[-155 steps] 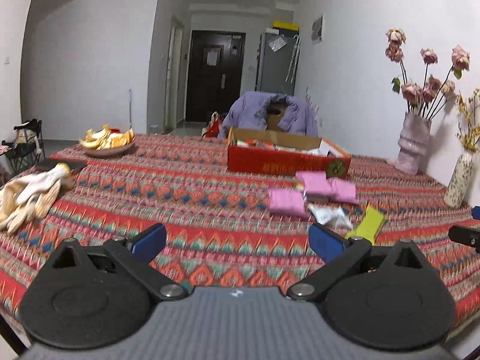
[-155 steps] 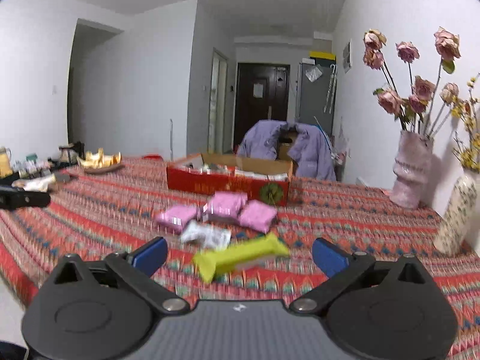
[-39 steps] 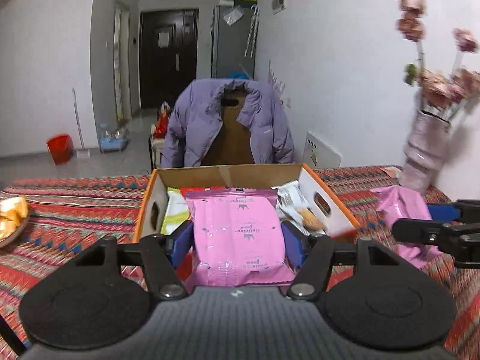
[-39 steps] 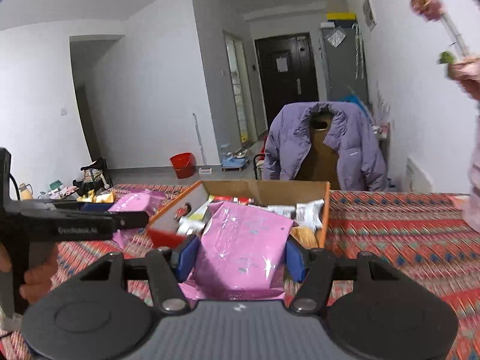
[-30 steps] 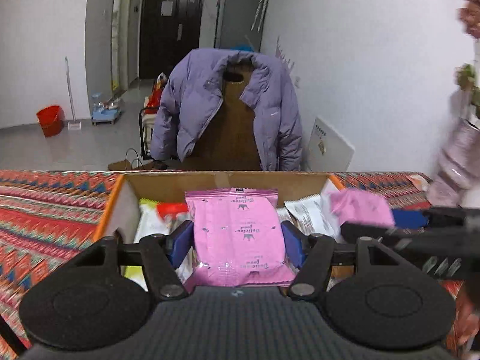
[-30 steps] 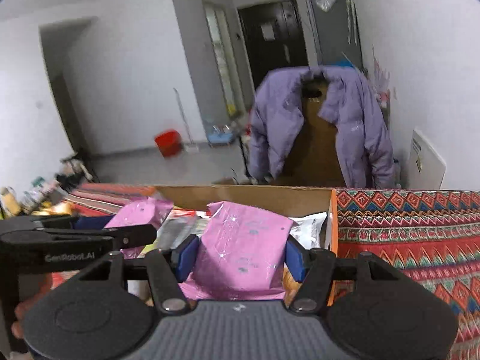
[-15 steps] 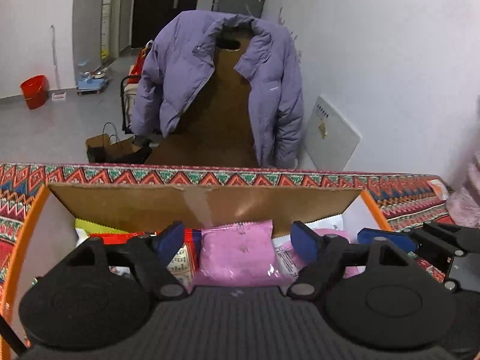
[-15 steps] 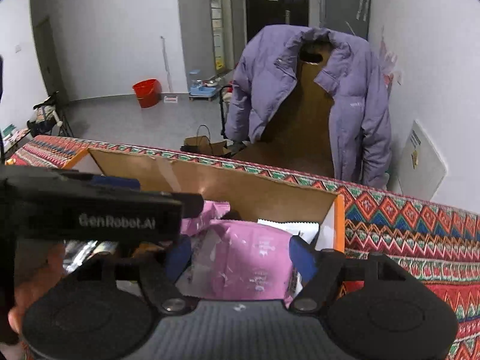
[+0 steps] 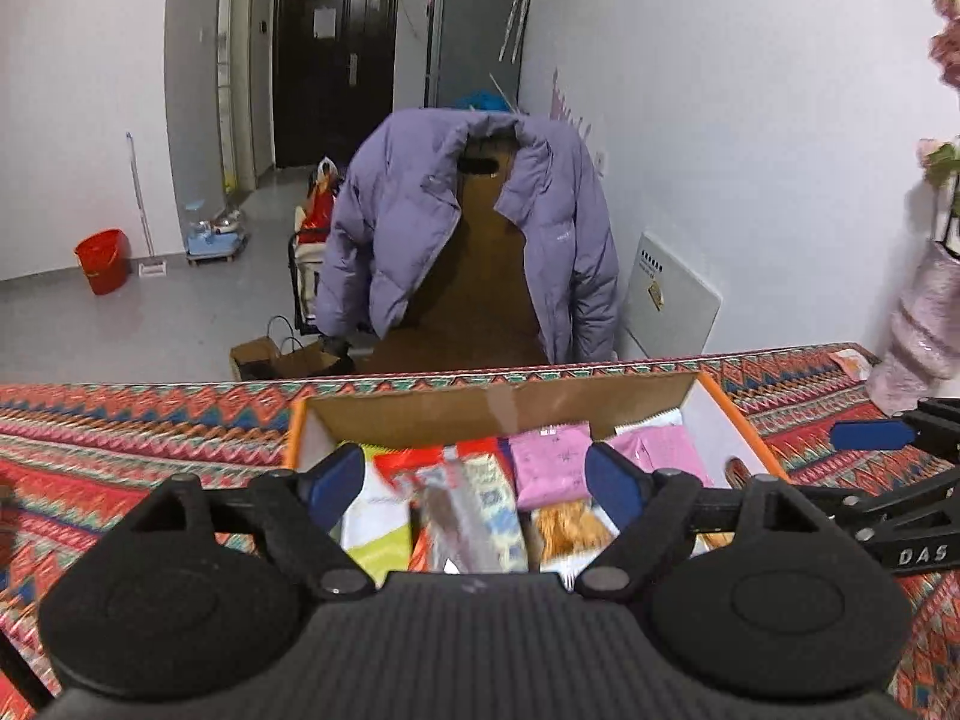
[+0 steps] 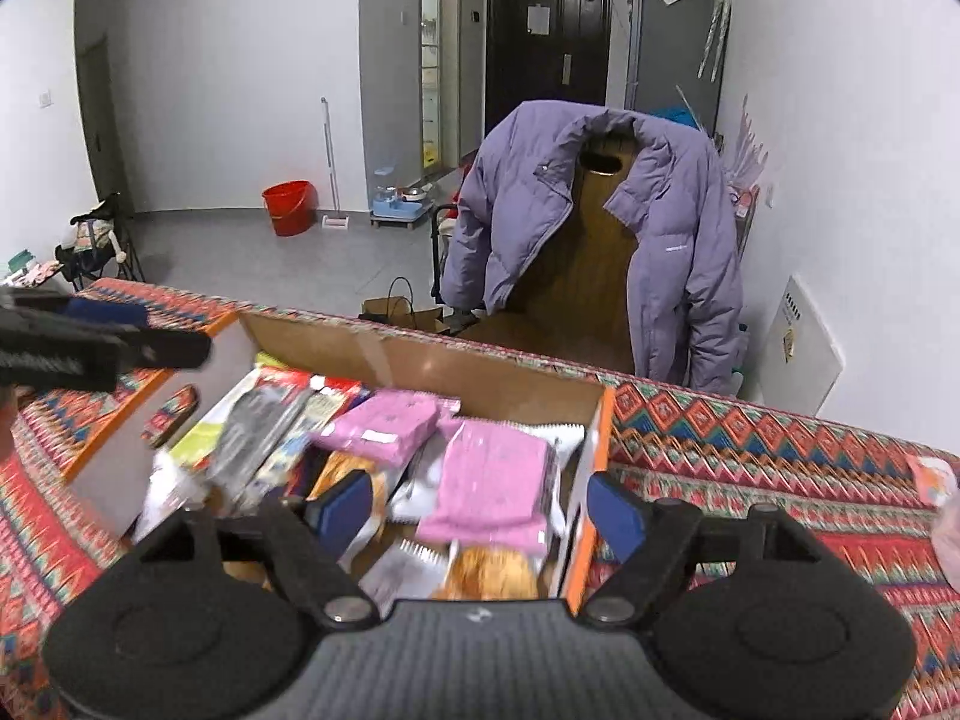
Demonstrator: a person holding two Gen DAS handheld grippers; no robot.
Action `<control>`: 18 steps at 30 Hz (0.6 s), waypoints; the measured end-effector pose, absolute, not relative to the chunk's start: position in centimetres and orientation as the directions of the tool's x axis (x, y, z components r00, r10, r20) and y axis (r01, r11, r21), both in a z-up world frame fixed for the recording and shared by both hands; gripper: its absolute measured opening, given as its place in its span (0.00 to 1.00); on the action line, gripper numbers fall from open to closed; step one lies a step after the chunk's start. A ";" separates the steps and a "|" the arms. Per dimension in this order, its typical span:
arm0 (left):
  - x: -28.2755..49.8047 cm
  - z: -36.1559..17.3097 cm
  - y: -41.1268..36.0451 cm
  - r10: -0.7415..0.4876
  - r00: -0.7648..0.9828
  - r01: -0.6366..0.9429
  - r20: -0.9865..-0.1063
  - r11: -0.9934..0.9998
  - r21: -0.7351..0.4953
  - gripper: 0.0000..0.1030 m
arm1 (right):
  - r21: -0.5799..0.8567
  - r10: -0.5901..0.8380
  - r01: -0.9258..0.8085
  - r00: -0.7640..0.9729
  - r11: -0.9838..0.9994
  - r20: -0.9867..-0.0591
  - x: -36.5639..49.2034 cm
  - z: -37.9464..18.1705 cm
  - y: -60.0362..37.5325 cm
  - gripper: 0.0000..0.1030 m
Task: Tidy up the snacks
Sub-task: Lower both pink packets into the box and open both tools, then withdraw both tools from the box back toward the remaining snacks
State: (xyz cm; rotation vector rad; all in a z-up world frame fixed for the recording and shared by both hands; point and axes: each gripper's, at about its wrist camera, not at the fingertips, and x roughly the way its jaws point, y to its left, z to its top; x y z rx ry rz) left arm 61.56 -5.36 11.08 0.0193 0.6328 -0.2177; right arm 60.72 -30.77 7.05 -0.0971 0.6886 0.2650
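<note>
White walls, grey floor (image 9: 150, 324), dark door (image 9: 333, 60), purple jacket (image 9: 468, 222) on chair.

One open cardboard box with orange rims (image 10: 605, 414) sits on the tabletop covered by one red patterned cloth (image 10: 750, 456). Inside it lie two pink plastic snack packets (image 10: 492, 480), one yellow-green packet (image 9: 375, 531) and one red-topped packet (image 10: 288, 381); the rest of the wrappers are too blurred and overlapped to count, perhaps five or six more. Two sets of black tongs with blue pads are in view, left (image 9: 474, 483) and right (image 10: 477, 510). Behind stand one purple puffer jacket (image 10: 600, 222), one red bucket (image 10: 289, 207) and one pink vase (image 9: 924, 330).
</note>
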 end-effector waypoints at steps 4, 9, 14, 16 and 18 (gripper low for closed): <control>56.2 12.3 -4.1 -0.190 0.800 0.209 -0.569 0.977 -0.033 0.82 | -0.008 0.206 -0.268 0.762 0.963 -0.614 56.0 8.4 -31.3 0.77; 48.7 12.7 -2.7 -0.187 0.821 0.197 -0.540 0.980 -0.039 0.84 | -0.026 0.206 -0.268 0.796 0.963 -0.569 49.3 9.3 -31.7 0.80; 40.8 12.2 -1.7 -0.198 0.839 0.210 -0.507 0.977 -0.033 0.87 | -0.011 0.232 -0.278 0.822 0.961 -0.520 41.8 9.1 -31.9 0.84; 37.7 11.7 -1.4 -0.218 0.842 0.226 -0.493 0.973 -0.044 0.88 | -0.008 0.244 -0.286 0.832 0.958 -0.499 39.1 8.9 -31.9 0.86; 34.6 11.2 -1.3 -0.220 0.847 0.230 -0.484 0.972 -0.040 0.89 | 0.004 0.256 -0.289 0.840 0.957 -0.478 36.5 8.6 -32.0 0.87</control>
